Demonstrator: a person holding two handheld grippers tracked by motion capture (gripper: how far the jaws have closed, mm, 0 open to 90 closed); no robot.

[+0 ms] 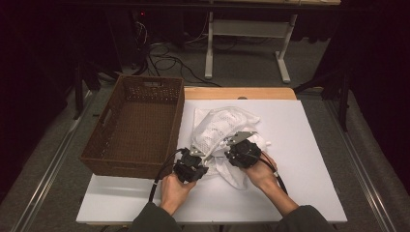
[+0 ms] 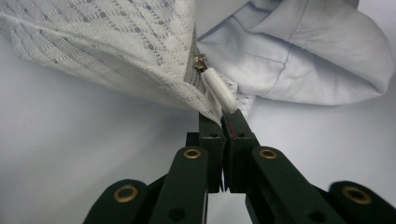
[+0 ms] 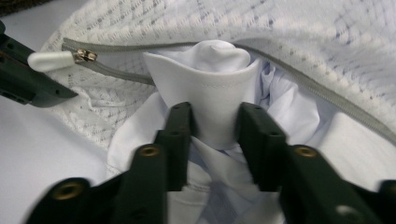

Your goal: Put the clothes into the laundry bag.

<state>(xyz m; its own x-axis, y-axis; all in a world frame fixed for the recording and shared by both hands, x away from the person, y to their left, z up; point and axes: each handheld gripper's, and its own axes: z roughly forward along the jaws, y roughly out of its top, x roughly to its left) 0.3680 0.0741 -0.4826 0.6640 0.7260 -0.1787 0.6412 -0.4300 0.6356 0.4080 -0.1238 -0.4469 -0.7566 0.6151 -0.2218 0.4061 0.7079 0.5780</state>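
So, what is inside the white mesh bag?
A white shirt sticks out of the mesh bag through its open zipper; the mesh covers whatever lies deeper inside.

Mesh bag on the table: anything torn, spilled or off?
No damage shows. The mesh bag lies crumpled with its zip open and a pale shirt half out. The left gripper is shut on the bag's edge by the zip pull; the right gripper pinches the shirt. The basket sits square.

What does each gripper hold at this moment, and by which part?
The left gripper is shut on the mesh bag's edge beside the white zipper pull. The right gripper pinches a bunched fold of the white shirt at the bag's opening.
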